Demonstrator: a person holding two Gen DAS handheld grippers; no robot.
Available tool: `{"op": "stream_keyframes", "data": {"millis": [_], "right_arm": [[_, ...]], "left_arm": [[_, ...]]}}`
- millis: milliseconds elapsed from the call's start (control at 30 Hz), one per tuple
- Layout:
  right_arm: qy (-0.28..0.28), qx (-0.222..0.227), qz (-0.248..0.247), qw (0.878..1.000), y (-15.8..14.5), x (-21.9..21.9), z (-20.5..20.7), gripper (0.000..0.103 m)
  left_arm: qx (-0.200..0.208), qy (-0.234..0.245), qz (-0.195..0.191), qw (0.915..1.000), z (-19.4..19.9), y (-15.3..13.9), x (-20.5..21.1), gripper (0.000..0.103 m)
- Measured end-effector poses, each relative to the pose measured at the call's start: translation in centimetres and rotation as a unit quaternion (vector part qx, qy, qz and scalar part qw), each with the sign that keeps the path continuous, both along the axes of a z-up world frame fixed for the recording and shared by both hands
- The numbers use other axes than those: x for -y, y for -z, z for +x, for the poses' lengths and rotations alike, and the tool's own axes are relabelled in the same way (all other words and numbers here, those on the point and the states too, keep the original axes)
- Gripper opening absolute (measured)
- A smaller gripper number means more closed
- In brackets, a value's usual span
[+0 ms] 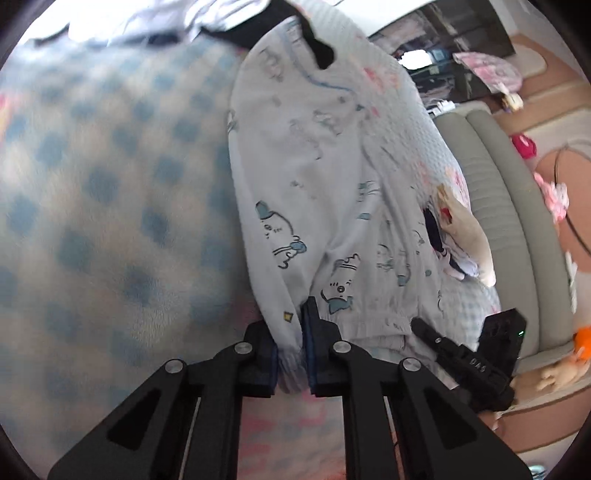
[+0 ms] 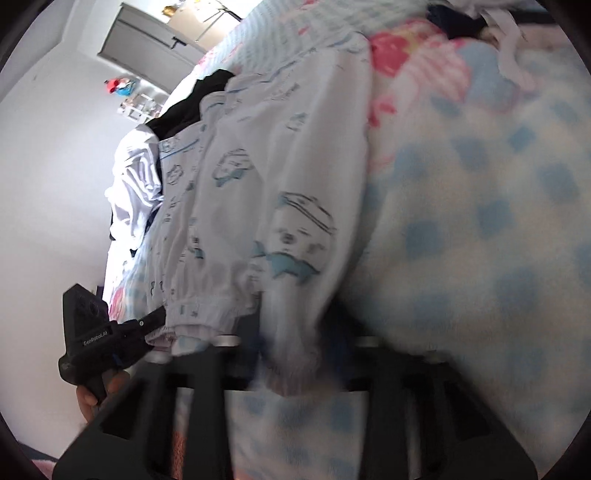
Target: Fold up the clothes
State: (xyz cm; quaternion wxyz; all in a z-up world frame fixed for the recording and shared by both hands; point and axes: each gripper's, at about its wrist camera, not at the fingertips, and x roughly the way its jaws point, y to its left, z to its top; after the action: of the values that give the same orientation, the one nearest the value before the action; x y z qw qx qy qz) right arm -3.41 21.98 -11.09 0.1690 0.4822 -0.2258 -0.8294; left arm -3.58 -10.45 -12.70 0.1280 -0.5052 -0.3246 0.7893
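Pale blue cotton printed with little cartoon animals, the pyjama trousers point(image 1: 325, 192) lie stretched lengthwise on the bed, over a fleecy blanket point(image 1: 92, 221) of blue checks. My left tongs point(image 1: 290, 354) are clenched on one leg cuff, and I judge I hold it there to keep the leg taut and straight for a fold. My right tongs point(image 2: 295, 369) sit at the other cuff, and the cloth seems pinched between them, yet motion blur smears the fingers, so I cannot tell for sure. The far waistband runs under a black garment point(image 1: 280, 22) and out of sight. A white heap point(image 2: 136, 184) at the left is too crumpled to name.
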Motion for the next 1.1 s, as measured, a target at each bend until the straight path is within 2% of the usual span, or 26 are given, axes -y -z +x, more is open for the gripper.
{"op": "stream_keyframes", "data": {"millis": [33,133,300,367,433,467,567,600,700,833,900,933,1033,1100], "right_arm": [[-0.001,-0.004,0.001,1.000,-0.3,0.0,0.2,0.007],[-0.005,-0.015,0.003,1.000,-1.2,-0.1,1.0,0.007],[-0.010,-0.027,0.008,1.000,-2.4,-0.1,2.6,0.007],[-0.009,-0.020,0.015,1.000,-2.4,0.1,4.0,0.007],[-0.015,0.014,0.010,1.000,-0.8,0.4,4.7,0.007],[-0.018,0.031,0.008,0.999,0.1,0.7,5.1,0.008],[-0.025,0.082,0.005,0.996,3.3,1.4,5.6,0.008],[-0.027,0.098,0.004,0.995,4.5,1.6,5.6,0.009],[-0.015,0.083,0.008,0.996,3.3,0.4,5.2,0.013],[0.003,0.060,0.014,0.998,1.6,-1.2,4.6,0.028],[0.012,0.048,0.017,0.999,0.7,-2.0,4.3,0.031],[0.016,0.042,0.018,0.999,0.3,-2.4,4.2,0.032],[0.029,0.025,0.022,0.999,-1.0,-3.7,3.7,0.045],[0.030,0.054,0.004,0.998,1.2,-3.9,1.7,0.045]], "left_arm": [[-0.009,0.005,-0.009,0.9999,0.2,-0.8,-0.2,0.011],[-0.033,0.018,-0.006,0.9993,1.5,-2.8,-0.2,0.011],[-0.035,0.041,-0.016,0.9984,4.7,-4.3,-0.7,0.011],[-0.023,0.042,-0.018,0.9987,5.9,-3.7,-0.4,0.011],[-0.003,0.042,-0.008,0.9991,6.7,-2.4,0.1,0.011],[0.013,0.046,-0.001,0.9989,6.7,-1.4,0.4,0.011],[0.079,0.054,-0.019,0.9952,6.4,1.9,0.5,0.014],[0.087,0.053,-0.010,0.9948,6.3,2.4,0.5,0.014],[0.073,0.060,0.005,0.9955,6.4,1.4,0.9,0.016],[0.037,0.059,0.007,0.9976,6.9,-0.5,2.6,0.029],[0.013,0.044,0.004,0.9989,6.9,-1.4,3.6,0.035],[0.008,0.036,0.006,0.9993,6.4,-1.4,4.0,0.040],[0.006,0.019,0.010,0.9998,4.6,-0.7,4.6,0.044],[0.022,0.017,0.008,0.9996,3.0,0.7,4.1,0.044]]}}
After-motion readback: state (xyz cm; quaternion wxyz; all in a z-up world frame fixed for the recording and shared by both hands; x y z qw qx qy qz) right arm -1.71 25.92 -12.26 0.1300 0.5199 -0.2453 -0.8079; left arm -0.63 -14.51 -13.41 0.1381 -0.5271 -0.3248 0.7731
